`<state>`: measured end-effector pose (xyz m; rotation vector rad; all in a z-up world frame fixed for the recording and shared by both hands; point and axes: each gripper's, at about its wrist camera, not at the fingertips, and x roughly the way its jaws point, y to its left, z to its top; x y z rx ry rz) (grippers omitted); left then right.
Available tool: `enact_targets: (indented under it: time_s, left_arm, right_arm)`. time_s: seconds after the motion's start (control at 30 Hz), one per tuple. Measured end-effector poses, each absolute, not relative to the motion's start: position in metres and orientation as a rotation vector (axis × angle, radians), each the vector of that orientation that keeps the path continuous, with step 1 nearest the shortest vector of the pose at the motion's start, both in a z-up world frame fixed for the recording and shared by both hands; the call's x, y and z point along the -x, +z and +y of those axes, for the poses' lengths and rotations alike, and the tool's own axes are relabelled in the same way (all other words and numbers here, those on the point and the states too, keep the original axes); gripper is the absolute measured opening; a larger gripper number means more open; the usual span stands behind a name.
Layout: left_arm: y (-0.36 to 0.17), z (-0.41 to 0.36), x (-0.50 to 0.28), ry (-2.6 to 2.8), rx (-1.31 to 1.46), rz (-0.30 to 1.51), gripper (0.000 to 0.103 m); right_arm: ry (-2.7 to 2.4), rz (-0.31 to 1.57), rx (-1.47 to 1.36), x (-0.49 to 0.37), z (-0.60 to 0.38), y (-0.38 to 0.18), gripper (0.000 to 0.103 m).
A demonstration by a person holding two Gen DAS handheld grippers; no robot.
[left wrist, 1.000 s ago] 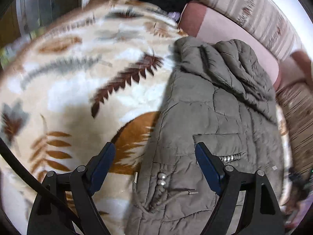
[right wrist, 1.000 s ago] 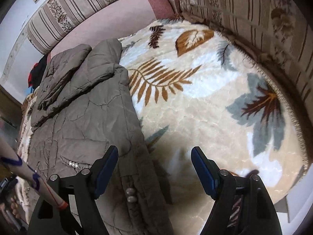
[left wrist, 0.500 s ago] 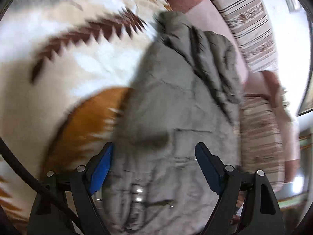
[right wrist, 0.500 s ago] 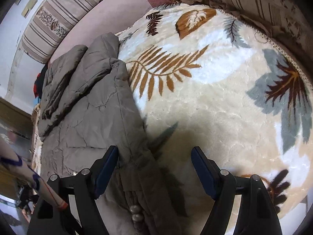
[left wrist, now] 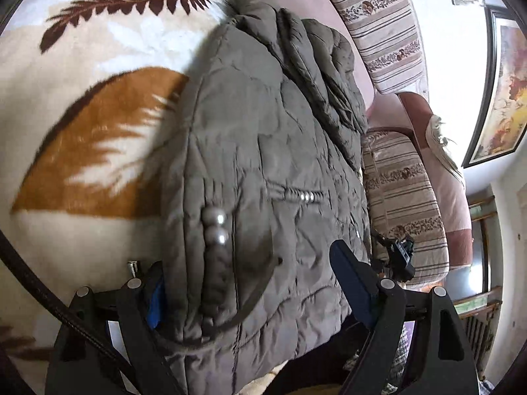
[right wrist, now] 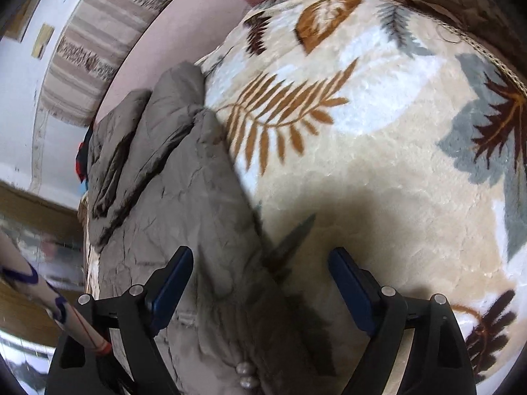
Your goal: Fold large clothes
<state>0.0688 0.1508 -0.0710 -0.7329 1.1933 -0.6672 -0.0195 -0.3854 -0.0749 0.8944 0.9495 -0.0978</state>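
An olive-grey quilted jacket (left wrist: pixel 270 151) lies lengthwise on a cream blanket with leaf prints (left wrist: pixel 82 131). Its sleeves are folded over the far end. My left gripper (left wrist: pixel 253 279) is open, low at the jacket's near hem; the hem, with silver snaps (left wrist: pixel 217 227) and a drawcord, bulges between the jaws and covers the left pad. My right gripper (right wrist: pixel 260 283) is open over the jacket's (right wrist: pixel 184 204) right edge, with its left finger over the fabric and its right finger over the blanket (right wrist: pixel 378 164).
A striped sofa back (left wrist: pixel 385 29) and pink seat cushions run behind the jacket. A striped armrest (left wrist: pixel 405 204) stands to the right of it. A framed picture (left wrist: pixel 500 92) hangs on the wall. Dark and red clothes (right wrist: pixel 80 161) lie at the far end.
My left gripper has moved forward and down onto the jacket's near hem, which now sits between its jaws. My right gripper has moved lower and closer along the jacket's right edge.
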Motion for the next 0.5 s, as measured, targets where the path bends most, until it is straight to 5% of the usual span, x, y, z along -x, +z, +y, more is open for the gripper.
enact_targets:
  time_s: [0.1,0.5]
  left_arm:
    - [-0.074,0.147,-0.063,-0.73,0.771,1.198,0.084]
    - [-0.075,0.129,-0.078,-0.837,0.859,1.178,0.084]
  right_arm:
    - [0.049,0.975,-0.99,0.023,-0.375,-0.082,0.075]
    - [0.25,0.924,-1.218,0.046,-0.365,-0.105,0.073]
